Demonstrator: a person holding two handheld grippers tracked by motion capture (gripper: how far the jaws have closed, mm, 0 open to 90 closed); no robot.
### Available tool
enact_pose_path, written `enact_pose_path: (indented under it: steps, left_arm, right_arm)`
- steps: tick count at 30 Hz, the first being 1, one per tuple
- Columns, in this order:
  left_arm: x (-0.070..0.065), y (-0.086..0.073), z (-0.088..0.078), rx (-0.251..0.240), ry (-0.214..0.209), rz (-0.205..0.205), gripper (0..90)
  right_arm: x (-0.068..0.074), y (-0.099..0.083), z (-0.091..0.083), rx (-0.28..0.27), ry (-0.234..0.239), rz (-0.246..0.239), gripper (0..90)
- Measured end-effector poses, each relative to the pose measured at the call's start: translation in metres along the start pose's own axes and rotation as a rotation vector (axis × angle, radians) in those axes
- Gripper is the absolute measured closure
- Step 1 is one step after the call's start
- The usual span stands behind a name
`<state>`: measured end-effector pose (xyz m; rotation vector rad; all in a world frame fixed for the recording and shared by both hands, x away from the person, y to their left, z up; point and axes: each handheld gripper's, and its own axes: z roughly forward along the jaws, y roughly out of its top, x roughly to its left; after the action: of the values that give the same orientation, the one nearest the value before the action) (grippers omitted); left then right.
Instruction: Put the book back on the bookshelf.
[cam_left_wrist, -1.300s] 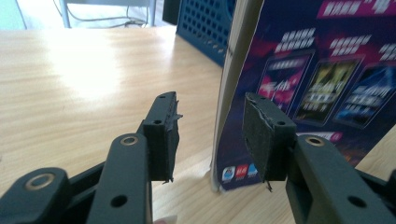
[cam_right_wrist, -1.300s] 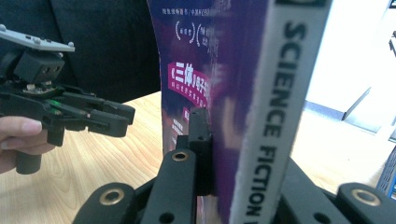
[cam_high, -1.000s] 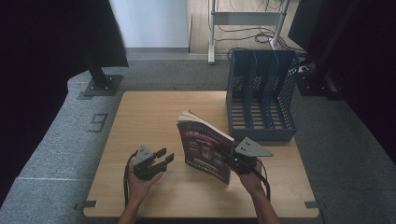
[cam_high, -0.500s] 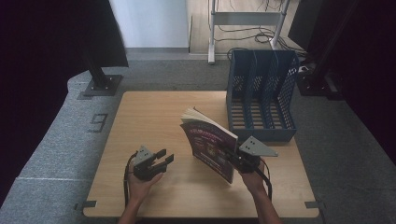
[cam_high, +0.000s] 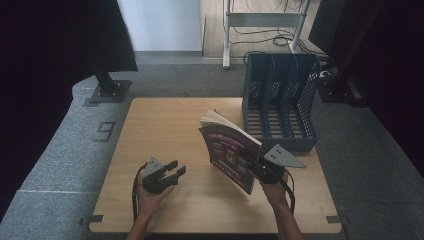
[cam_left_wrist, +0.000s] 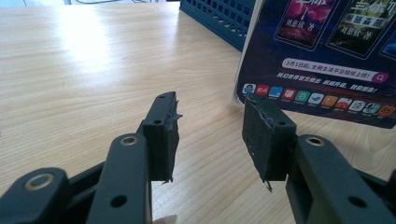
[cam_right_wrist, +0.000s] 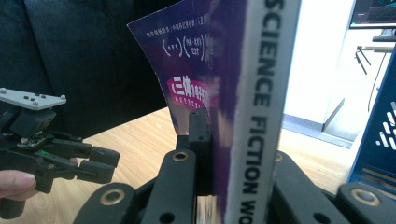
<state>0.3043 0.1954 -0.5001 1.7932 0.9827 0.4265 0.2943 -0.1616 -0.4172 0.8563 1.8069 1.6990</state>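
**While the book stands gripped, the rack waits unfilled**

Seen from the high view, the right gripper (cam_high: 256, 167) is clamped on the near edge of a purple book (cam_high: 227, 150), which stands upright and a little tilted on the table (cam_high: 165, 125), its pages fanning at the far top. By my reading the lift is done — the book is off its flat side and held — while the carry to the blue file rack (cam_high: 280, 107) at the far right is left to do. All of the rack's slots look bare. The left gripper (cam_high: 170, 173) rests near the table's near left, well apart from the book, its jaws parted and holding nothing.

From the left gripper view, the two black pads (cam_left_wrist: 161, 135) stand spread with bare wood between them. The book's cover (cam_left_wrist: 327, 60) rises to the right, its lower edge on the table, and a corner of the rack (cam_left_wrist: 219, 18) shows behind it.

From the right gripper view, the jaws press on either side of the book's spine (cam_right_wrist: 261, 116), pinching it firmly; printed letters run down the white spine. The left gripper (cam_right_wrist: 100, 163) shows farther off to the left, and the rack's wall (cam_right_wrist: 380, 130) sits at the right edge.

Nothing lies between book and rack — the nearest hindrance, as I judge it, is the rack's own near wall and dividers, which the book's lower edge must pass over.
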Motion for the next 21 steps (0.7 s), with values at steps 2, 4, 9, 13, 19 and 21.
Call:
enact_pose_path:
  steps: [2, 4, 9, 13, 19, 21]
  left_arm:
    - [0.000, 0.000, 0.000, -0.003, 0.005, 0.004, 55.8]
    - [0.001, 0.001, -0.001, -0.003, 0.003, 0.001, 55.7]
    - [0.003, 0.003, -0.004, 0.003, -0.004, -0.012, 55.8]
    - [0.003, 0.005, -0.006, -0.006, -0.006, -0.013, 55.7]
    - [0.003, 0.006, -0.008, -0.013, -0.015, -0.014, 55.7]
    - [0.003, 0.006, -0.008, -0.010, -0.015, -0.015, 55.8]
  right_arm:
    - [0.000, 0.000, 0.000, -0.002, -0.002, 0.002, 81.7]
    - [0.000, 0.001, 0.000, -0.006, -0.008, 0.003, 81.8]
    - [-0.002, 0.004, 0.002, -0.013, -0.022, 0.004, 81.8]
    - [-0.003, 0.009, 0.003, -0.022, -0.027, 0.024, 81.8]
    - [-0.005, 0.016, 0.002, -0.044, -0.047, 0.027, 81.7]
    - [-0.006, 0.018, 0.002, -0.048, -0.052, 0.026, 81.8]
